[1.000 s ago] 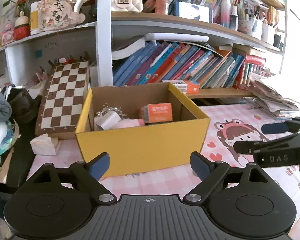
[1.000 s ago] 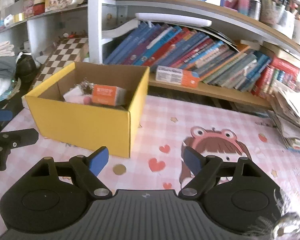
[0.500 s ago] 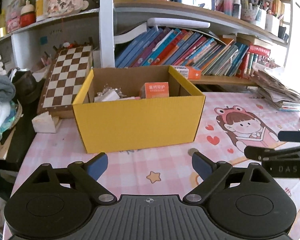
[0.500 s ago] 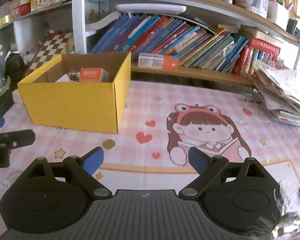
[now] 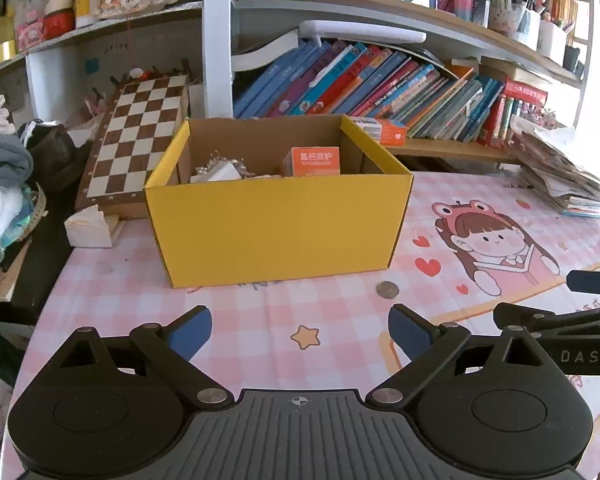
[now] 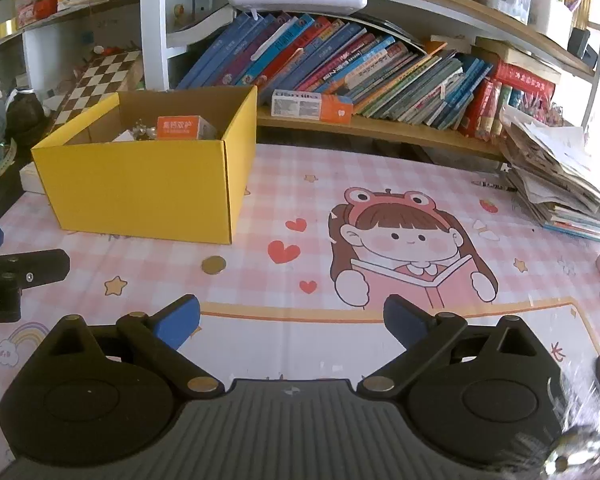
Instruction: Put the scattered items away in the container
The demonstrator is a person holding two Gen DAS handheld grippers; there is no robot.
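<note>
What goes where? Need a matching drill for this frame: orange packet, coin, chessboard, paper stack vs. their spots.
Things:
1. orange packet
2. coin
3. chessboard
4. paper stack

Places:
A. leaning at the back, left of the yellow box
B. on the pink mat, off the box's front right corner
C. inside the box
D. far right of the mat, below the bookshelf

Pairs: 1-C, 2-B, 3-A, 4-D
</note>
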